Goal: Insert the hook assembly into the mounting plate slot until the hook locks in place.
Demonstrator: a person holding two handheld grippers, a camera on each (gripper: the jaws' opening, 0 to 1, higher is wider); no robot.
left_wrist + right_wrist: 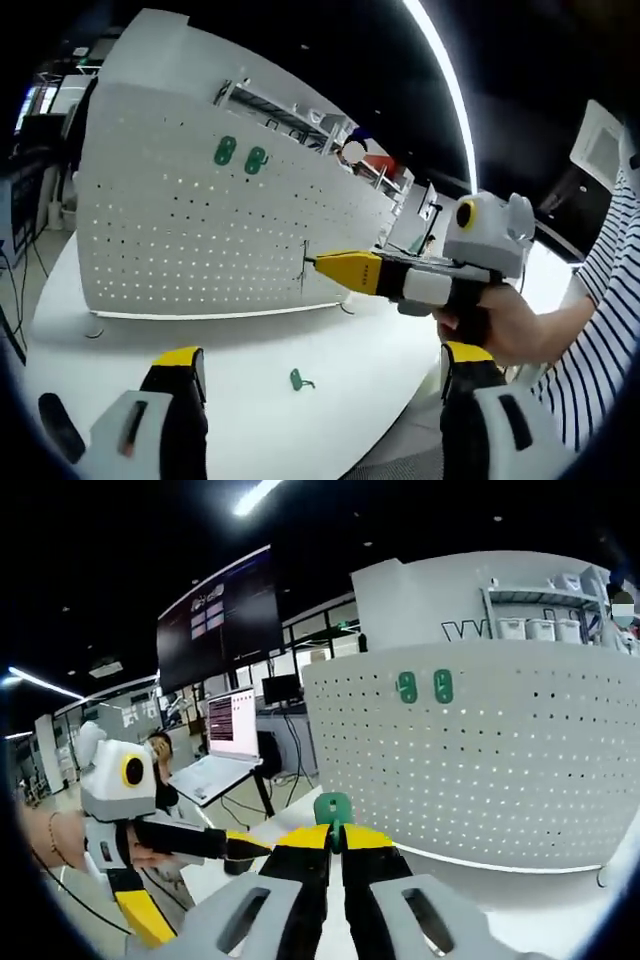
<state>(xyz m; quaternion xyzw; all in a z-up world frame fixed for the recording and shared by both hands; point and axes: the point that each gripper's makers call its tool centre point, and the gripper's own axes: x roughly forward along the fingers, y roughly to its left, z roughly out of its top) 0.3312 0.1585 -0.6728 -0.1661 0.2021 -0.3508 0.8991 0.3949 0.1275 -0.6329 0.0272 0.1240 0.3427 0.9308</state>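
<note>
While right claw (336, 842) grips hook (333, 808).

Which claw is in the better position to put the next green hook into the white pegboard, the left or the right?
Right. The right claw is shut on a green hook and faces the pegboard. The left claw is open, with another hook lying on the table.

White round table (250, 390) bears an upright pegboard (200, 240) and a green hook (299, 380)
</note>
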